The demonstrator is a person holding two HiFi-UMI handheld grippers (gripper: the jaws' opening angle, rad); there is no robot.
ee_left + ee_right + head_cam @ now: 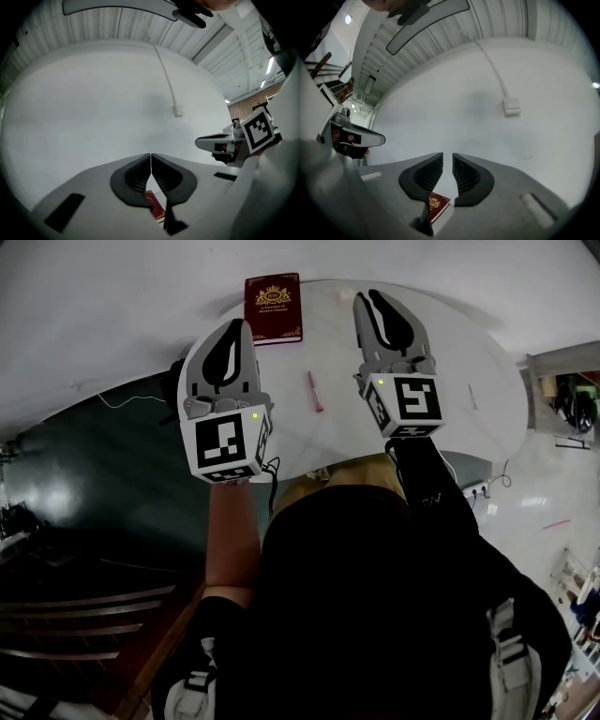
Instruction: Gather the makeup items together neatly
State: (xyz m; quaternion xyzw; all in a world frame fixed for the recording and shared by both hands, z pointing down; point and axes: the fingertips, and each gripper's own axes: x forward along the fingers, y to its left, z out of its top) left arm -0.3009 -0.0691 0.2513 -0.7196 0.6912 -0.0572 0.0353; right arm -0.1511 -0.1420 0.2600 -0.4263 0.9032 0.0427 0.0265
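Hovering over the tabletop [469, 352], left gripper [241, 326] pressed together, right gripper [367, 298] slightly spread (both empty); pink stick [314, 392] and far-edge maroon book [273, 307] lie apart, ungathered.

- Head view looks steeply down from above the person, close over the left hand-held gripper [239, 326] and right hand-held gripper [367, 298], the bench [469, 371] farther below.
- Each gripper view looks level along its jaws at a white wall [93, 103].
- All share the red booklet [273, 307] at the bench's far edge.
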